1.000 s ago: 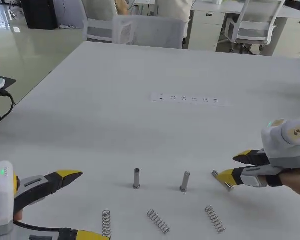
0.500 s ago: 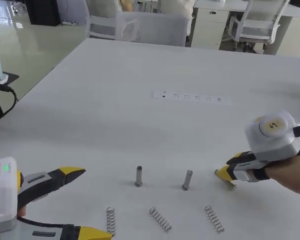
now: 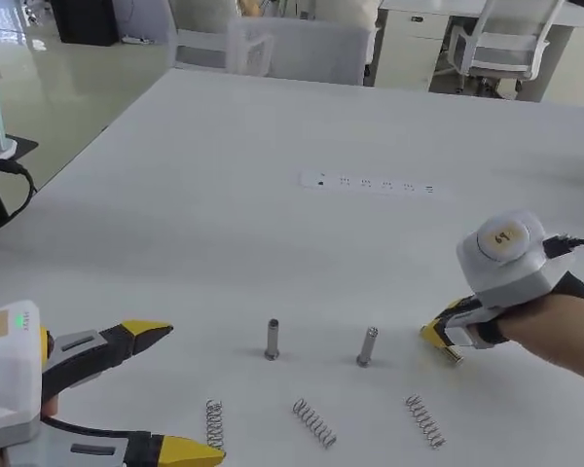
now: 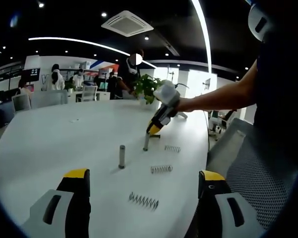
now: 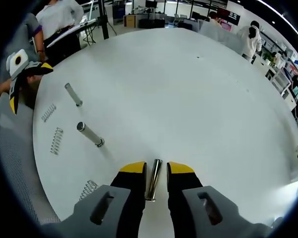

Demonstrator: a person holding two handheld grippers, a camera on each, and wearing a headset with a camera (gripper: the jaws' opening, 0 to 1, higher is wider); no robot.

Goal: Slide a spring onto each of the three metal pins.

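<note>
While left claw point(image 4: 144, 175) gapes | right claw point(image 5: 156, 166) straddles third pin point(image 5: 153, 181), grip unclear | three springs point(image 3: 314, 422)

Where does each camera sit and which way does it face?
Head view: on the headset, looking down at table, left tongs, right tongs, a forearm.
Left gripper view: on left tongs, facing right tongs; own jaws show.
Right gripper view: on right tongs, facing lying pin between own jaws.
All share two standing pins.

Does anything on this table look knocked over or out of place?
Yes, one pin. The left pin and middle pin stand upright, but the third pin lies flat on the table, between the jaws of the right claw.
</note>
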